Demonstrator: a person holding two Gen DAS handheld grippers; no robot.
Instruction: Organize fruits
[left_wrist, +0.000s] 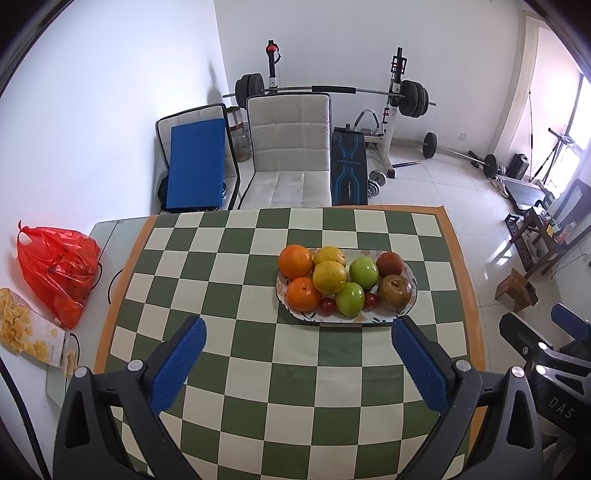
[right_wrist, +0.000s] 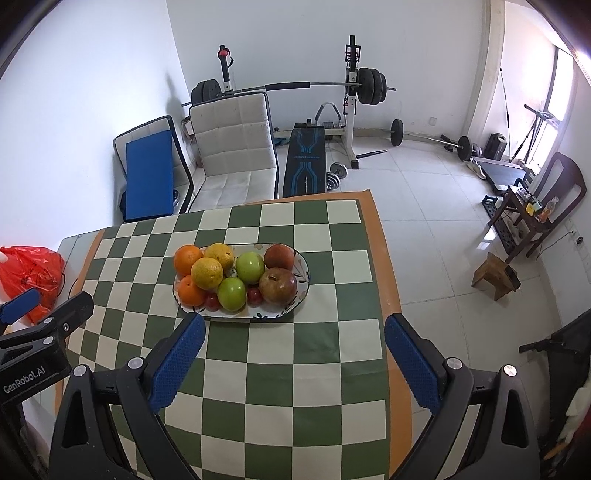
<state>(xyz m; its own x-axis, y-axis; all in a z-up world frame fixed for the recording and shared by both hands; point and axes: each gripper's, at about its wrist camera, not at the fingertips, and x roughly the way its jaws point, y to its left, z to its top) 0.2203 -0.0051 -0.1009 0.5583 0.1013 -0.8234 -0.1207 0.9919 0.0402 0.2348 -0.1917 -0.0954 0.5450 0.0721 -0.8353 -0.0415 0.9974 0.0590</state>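
two pairs of tongs hang over the near part of the counter (left_wrist: 258, 369), both spread wide with nothing between their blue pads: the left tongs (left_wrist: 298, 363) and the right tongs (right_wrist: 294, 360) each point down toward the checked cloth, short of the fruit. the plate (left_wrist: 402, 314) sits toward the far right corner of the counter, and everything is already heaped on it: two oranges (left_wrist: 295, 261) at its left end, two yellow citrus fruits (left_wrist: 329, 277) next to them, two green apples (left_wrist: 364, 272) in the middle, two brownish-red apples (left_wrist: 394, 292) at its right end, and a couple of small dark red fruits (left_wrist: 327, 305) tucked along the near rim. the fruit looks roughly grouped by kind, so either the sorting is close to finished or nothing has been lifted yet; the pictures alone do not settle which. in the right view the near rim of the plate lies just beyond the tip of that pair's left pad. any next pick calls for reaching forward over the rim and closing on one round fruit from above without nudging its neighbours, since they lean on each other and could roll. a red plastic bag (left_wrist: 55, 269) rests at the left edge of the counter, well apart from the plate.
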